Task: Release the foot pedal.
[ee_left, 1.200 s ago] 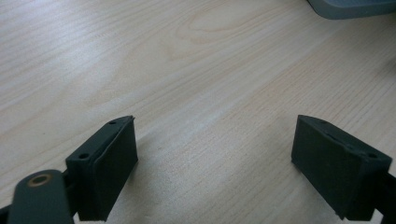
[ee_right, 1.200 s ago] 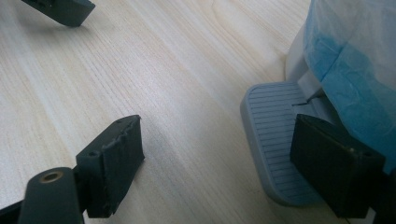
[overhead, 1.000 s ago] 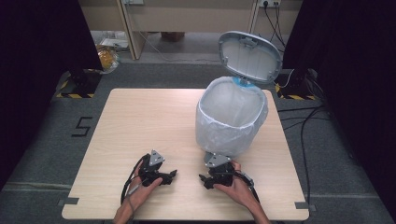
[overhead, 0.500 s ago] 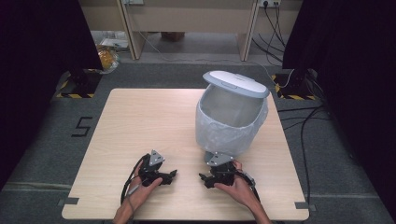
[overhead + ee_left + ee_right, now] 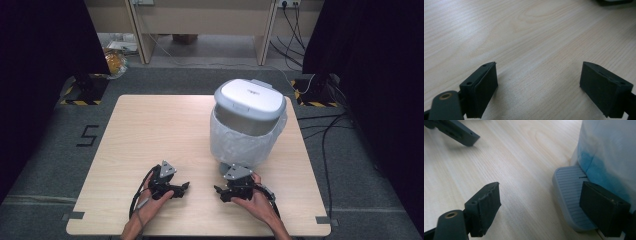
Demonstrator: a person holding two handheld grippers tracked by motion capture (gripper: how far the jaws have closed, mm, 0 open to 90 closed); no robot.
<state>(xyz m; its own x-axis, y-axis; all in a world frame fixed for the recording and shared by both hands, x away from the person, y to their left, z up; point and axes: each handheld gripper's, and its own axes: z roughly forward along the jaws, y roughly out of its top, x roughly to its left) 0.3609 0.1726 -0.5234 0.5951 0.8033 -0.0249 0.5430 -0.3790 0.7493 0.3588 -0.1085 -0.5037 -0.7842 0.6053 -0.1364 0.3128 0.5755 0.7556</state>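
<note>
One pedal (image 5: 571,195) beside right gripper's (image 5: 540,210) jaw

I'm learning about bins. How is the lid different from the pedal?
The lid is big and smooth; the pedal is small and ribbed. The lid sits shut on top of the bin; the pedal lies low by the table. Both are grey.

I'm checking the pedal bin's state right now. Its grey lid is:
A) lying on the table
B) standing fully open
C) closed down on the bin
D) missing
C: in the high view the grey lid sits flat on the pedal bin, over the white liner bag.
</note>
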